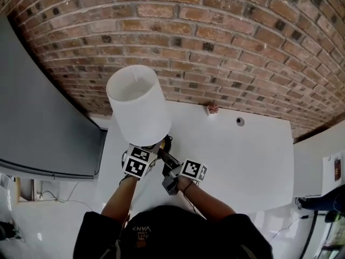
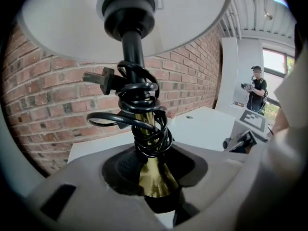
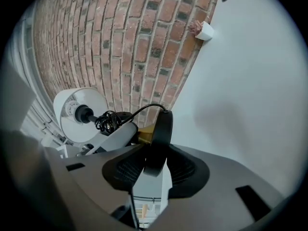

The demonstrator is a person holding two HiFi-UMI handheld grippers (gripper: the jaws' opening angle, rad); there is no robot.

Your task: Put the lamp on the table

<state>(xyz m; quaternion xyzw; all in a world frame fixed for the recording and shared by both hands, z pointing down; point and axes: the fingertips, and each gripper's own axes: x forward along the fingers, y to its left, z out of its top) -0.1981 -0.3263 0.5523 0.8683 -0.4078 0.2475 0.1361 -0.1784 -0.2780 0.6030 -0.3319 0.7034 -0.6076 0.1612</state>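
Lamp point(image 1: 138, 108) held up over the table's point(image 1: 245, 161) left edge
Left gripper point(image 2: 154, 179) pinches its brass stem point(image 2: 150, 165), right gripper point(image 3: 153, 168) clamps the black base point(image 3: 161, 131).

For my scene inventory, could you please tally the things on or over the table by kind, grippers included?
table lamp: 1
white table: 1
small pot with a plant: 1
grippers: 2, the left gripper and the right gripper, both gripping the table lamp
Total: 5
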